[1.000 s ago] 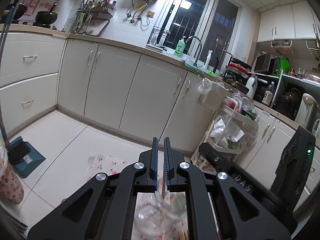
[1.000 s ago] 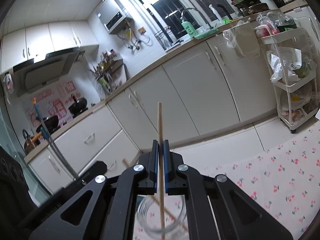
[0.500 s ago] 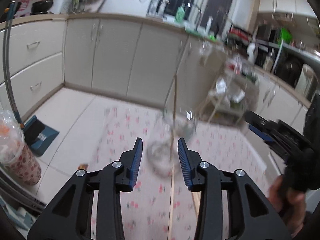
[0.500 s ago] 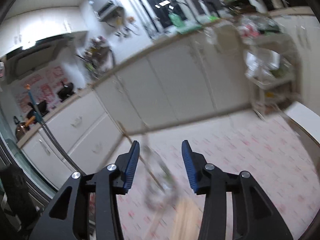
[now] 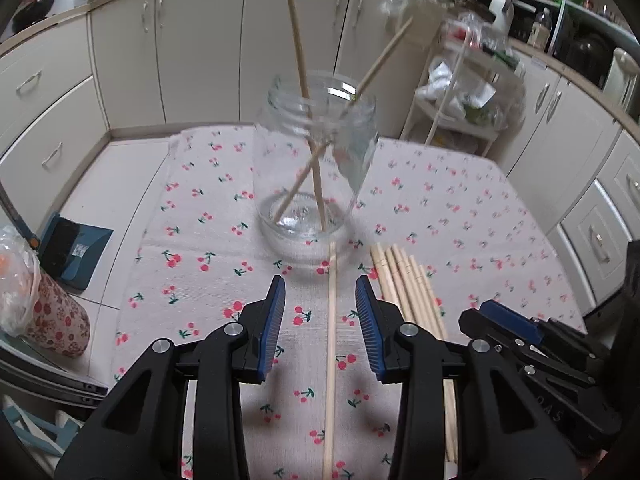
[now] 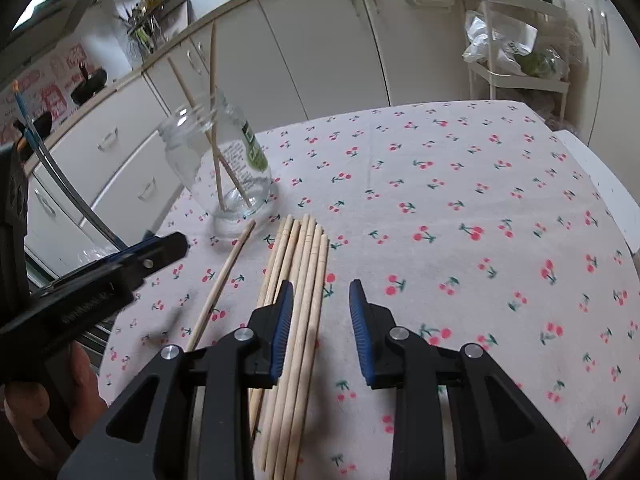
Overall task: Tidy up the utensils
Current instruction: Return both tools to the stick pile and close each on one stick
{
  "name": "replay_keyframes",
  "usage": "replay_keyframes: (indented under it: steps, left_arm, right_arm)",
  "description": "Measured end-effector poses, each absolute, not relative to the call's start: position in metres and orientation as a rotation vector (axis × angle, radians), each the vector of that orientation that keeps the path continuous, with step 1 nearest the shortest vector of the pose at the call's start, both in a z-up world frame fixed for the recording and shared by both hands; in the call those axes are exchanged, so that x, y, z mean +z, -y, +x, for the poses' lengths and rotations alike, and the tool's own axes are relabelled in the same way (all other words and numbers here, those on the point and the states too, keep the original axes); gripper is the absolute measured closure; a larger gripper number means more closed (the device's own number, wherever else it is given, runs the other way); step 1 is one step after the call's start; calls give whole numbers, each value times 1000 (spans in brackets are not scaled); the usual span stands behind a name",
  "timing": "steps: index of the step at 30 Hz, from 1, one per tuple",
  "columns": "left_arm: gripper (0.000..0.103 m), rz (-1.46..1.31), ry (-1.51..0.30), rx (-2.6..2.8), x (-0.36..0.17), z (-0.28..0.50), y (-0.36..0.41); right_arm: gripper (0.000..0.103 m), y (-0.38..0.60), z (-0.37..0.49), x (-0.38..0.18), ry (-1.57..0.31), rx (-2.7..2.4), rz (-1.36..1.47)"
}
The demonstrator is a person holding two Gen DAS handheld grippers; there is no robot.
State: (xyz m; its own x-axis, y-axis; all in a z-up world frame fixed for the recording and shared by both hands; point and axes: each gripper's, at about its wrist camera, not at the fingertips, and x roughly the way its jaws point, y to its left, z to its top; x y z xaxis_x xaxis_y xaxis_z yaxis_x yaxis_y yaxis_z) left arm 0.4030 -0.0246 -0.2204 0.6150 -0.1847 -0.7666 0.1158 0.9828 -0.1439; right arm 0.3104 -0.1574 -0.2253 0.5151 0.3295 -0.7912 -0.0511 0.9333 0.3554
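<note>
A clear glass jar (image 5: 316, 160) stands upright on the cherry-print tablecloth (image 5: 460, 208) and holds two wooden chopsticks (image 5: 298, 48) that lean apart. It also shows in the right wrist view (image 6: 224, 168). My left gripper (image 5: 320, 322) is open and empty, with one loose chopstick (image 5: 331, 344) lying on the cloth between its fingers. A row of several chopsticks (image 6: 298, 304) lies beside it. My right gripper (image 6: 318, 326) is open and empty just above the near end of that row; it also shows in the left wrist view (image 5: 516, 330).
White cabinets (image 5: 192, 48) run behind the table. A wire rack with bags (image 5: 464, 104) stands at the back right. A floral-wrapped container (image 5: 48, 320) and a blue dustpan (image 5: 76, 252) sit on the floor at the left. The table's right edge (image 6: 600, 184) is near.
Both grippers were shut on a chopstick over the jar, then opened and pulled back and down. The two chopsticks now stand in the jar. Both grippers now hover low over the loose chopsticks.
</note>
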Motion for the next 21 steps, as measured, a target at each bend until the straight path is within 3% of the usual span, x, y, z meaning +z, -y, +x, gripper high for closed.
replay_keyframes:
  steps: [21]
  left_arm:
    - [69,-6,-984,-161,-250,432,49]
  right_arm:
    - [80,153,331,-240,-1066,211,103]
